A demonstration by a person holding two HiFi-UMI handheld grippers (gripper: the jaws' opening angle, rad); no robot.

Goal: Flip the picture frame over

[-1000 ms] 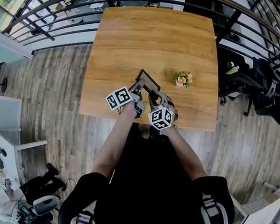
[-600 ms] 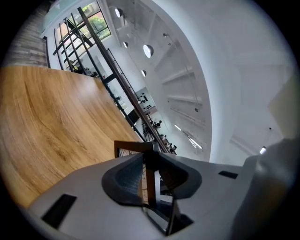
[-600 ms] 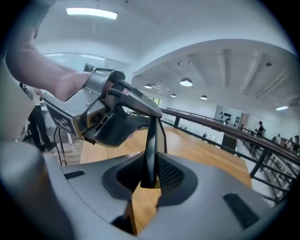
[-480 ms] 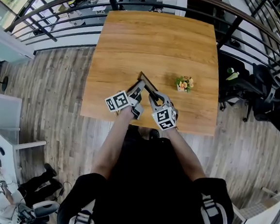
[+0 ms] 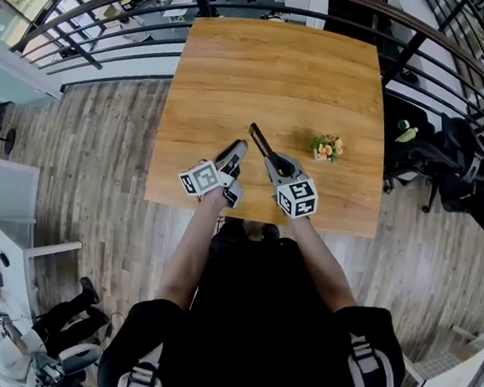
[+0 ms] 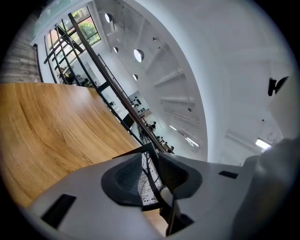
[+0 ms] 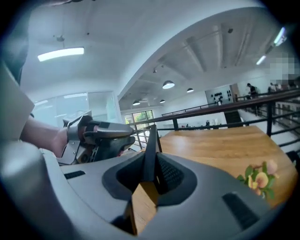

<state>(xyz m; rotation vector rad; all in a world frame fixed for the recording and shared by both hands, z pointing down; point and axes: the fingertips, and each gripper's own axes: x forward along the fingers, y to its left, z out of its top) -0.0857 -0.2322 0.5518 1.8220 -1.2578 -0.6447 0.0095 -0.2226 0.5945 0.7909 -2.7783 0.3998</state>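
The black picture frame (image 5: 260, 142) stands up on edge over the near middle of the wooden table (image 5: 278, 65). My right gripper (image 5: 273, 160) is shut on its near end. In the right gripper view the frame's thin edge (image 7: 151, 150) sits between the pads, with a wood-coloured part below. My left gripper (image 5: 238, 149) hangs just left of the frame with a small gap to it, jaws a little apart. In the left gripper view the frame's glass face with a branch print (image 6: 147, 180) shows past the pads. The right gripper view shows the left gripper (image 7: 126, 137) short of the frame.
A small pot of flowers (image 5: 326, 146) stands on the table right of the frame, also low right as the flowers (image 7: 258, 180). A dark chair (image 5: 447, 156) is off the table's right side. Railings (image 5: 113, 25) run behind the table. The person's body is at the near edge.
The frame has gone from half raised to upright on its edge in the right gripper. The left gripper has come off its left corner. Both hands shifted up and right.
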